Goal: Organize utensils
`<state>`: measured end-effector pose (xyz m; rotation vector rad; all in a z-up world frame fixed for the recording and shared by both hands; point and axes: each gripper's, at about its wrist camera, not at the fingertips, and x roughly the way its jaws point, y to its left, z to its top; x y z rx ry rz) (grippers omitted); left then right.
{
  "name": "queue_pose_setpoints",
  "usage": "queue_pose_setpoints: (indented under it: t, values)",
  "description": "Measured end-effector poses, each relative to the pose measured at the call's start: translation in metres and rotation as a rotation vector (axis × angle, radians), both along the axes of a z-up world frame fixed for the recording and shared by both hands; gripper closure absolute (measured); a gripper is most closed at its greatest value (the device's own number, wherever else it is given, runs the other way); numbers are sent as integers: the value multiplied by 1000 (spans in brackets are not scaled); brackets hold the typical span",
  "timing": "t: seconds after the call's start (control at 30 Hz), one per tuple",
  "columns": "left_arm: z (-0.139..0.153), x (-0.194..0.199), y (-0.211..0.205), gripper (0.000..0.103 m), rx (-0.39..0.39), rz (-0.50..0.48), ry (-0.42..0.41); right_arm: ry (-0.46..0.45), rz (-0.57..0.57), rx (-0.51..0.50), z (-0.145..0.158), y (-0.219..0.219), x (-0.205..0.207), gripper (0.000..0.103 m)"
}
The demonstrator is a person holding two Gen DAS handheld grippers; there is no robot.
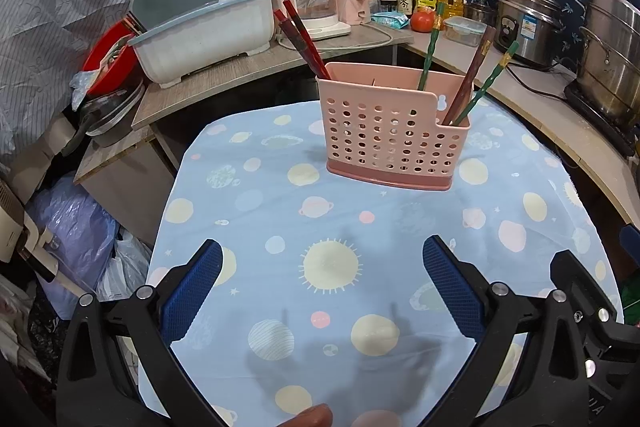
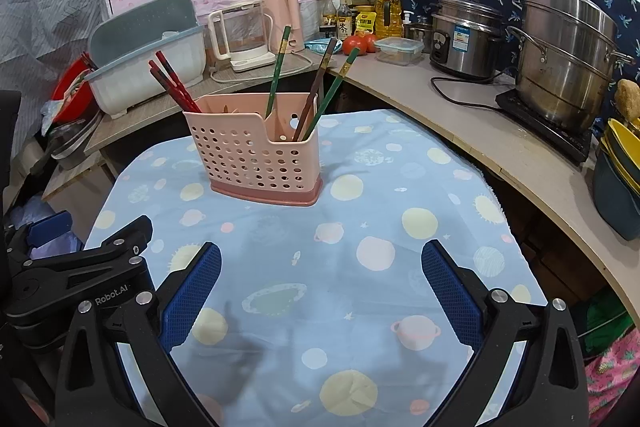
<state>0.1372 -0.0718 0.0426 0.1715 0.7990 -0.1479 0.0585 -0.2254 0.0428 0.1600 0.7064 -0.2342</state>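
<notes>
A pink perforated utensil holder (image 1: 394,139) stands upright on the table with the blue planet-print cloth (image 1: 280,219); it also shows in the right wrist view (image 2: 256,157). Red chopsticks (image 1: 302,39) lean out of its left compartment. Green chopsticks (image 1: 430,45) and a brown chopstick (image 1: 472,71) stand in the right compartments; the right wrist view shows the red chopsticks (image 2: 174,83) and the green ones (image 2: 280,67) too. My left gripper (image 1: 322,263) is open and empty, short of the holder. My right gripper (image 2: 320,267) is open and empty, beside the left gripper (image 2: 80,267).
A curved counter (image 2: 460,107) wraps behind and to the right, with a dish drainer (image 1: 200,27), kettles (image 1: 316,3), bottles, tomatoes (image 2: 356,45), a rice cooker (image 2: 464,35) and a large steel pot (image 2: 564,59). Bowls (image 2: 620,167) sit at far right. Bags lie on the floor at left.
</notes>
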Motion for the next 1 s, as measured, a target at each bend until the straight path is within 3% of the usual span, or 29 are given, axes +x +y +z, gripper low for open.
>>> queue_pose_setpoints:
  t: [1.0]
  values:
    - [-1,0,-2,7,6,2,0,-2,0,-4,0,-6,-2,6]
